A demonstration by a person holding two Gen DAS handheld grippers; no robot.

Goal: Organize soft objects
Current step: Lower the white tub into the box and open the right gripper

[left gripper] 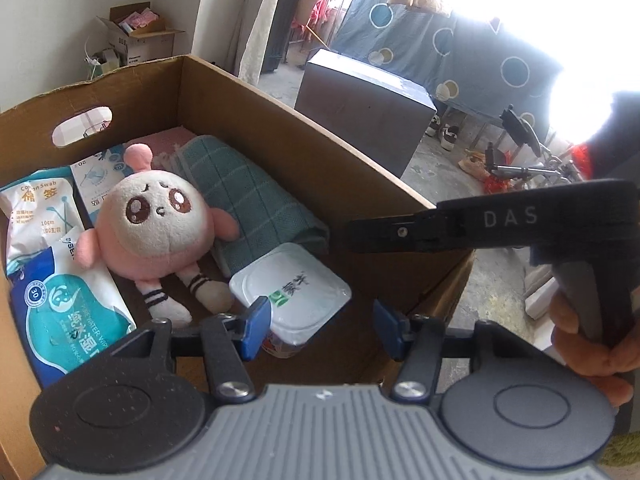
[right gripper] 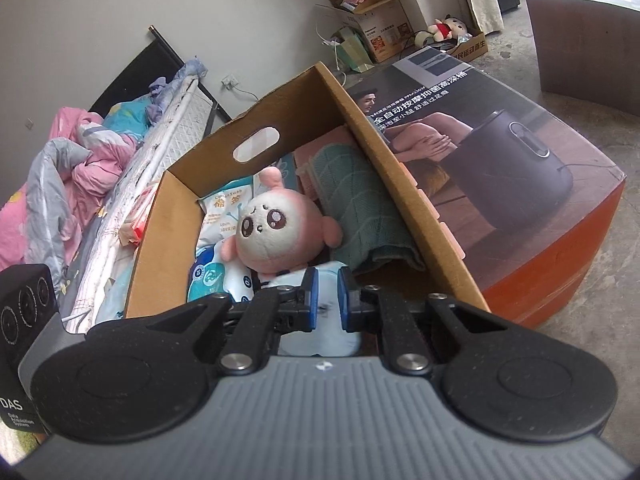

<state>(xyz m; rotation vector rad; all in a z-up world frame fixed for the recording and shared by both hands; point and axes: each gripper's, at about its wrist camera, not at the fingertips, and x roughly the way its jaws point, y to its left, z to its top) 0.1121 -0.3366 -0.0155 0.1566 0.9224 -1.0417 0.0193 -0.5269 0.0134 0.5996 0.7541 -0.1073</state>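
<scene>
Both grippers poised over the box (left gripper: 304, 120)
Left gripper (left gripper: 320, 326) jaws apart above the cup (left gripper: 296, 292); right gripper (right gripper: 325, 300) nearly closed, empty; plush (left gripper: 156, 220) mid-box, towel (left gripper: 248, 196) along the right wall.

Daylight floods in, blown out upper right.
Window (left gripper: 560, 20) glare whites out; fisheye bends the edges; soft shadows, focus sharp.

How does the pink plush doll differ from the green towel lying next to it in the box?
The plush doll is round, pink and white, with an embroidered face and striped legs; the green towel is a flat folded cloth with a pale grid pattern. The doll lies mid-box, face up; the towel lies along the cardboard box's side wall. Both are soft and rest inside the same box, touching each other.
</scene>
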